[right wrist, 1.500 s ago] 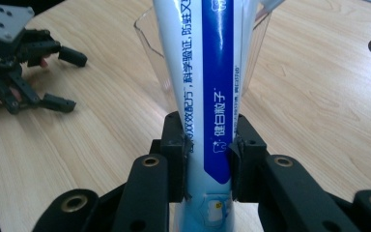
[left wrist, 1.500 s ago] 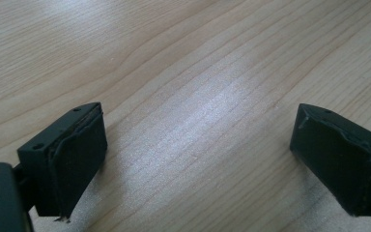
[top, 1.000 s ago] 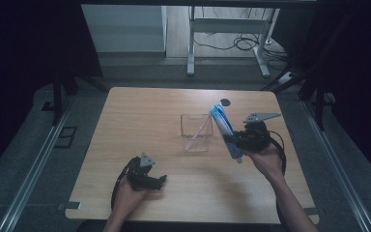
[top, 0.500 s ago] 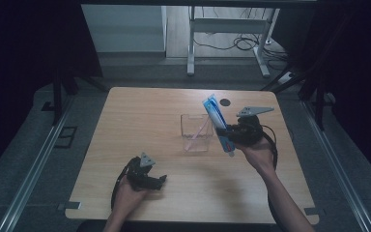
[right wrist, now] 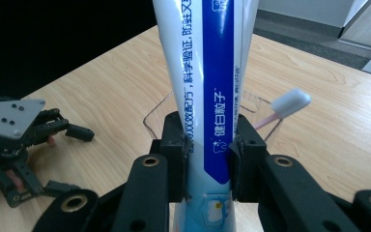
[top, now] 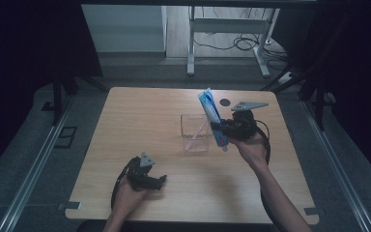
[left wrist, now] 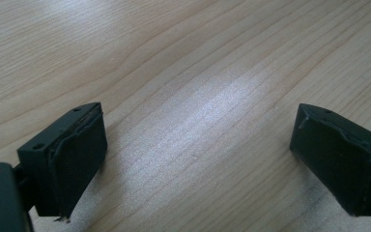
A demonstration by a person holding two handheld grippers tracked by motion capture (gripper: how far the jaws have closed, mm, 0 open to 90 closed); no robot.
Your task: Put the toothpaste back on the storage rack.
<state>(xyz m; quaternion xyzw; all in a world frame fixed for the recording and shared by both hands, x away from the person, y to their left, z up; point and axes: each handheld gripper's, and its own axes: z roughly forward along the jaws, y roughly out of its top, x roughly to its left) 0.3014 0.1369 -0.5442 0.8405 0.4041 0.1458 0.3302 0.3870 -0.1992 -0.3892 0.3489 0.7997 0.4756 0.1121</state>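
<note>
My right gripper (top: 221,129) is shut on a blue and white toothpaste tube (top: 211,114), held nearly upright just right of a clear plastic cup (top: 195,133). In the right gripper view the toothpaste tube (right wrist: 216,92) rises between the jaws, and the cup (right wrist: 162,113) stands behind it with a pink toothbrush (right wrist: 282,107) leaning inside. The toothbrush (top: 199,134) slants across the cup in the high view. My left gripper (top: 160,181) rests open near the table's front left, with bare wood between its fingers (left wrist: 75,154). That left gripper (right wrist: 65,162) also lies at the left of the right gripper view.
The wooden table (top: 140,125) has a dark round hole (top: 225,102) near its back right. Beyond the far edge stand a metal frame's legs (top: 190,48) and cables (top: 241,44) on the floor. Dark surroundings flank both sides.
My right gripper has carried the toothpaste tube left and toward the back, closer to the cup, and turned it more upright. The left gripper has stayed put.
</note>
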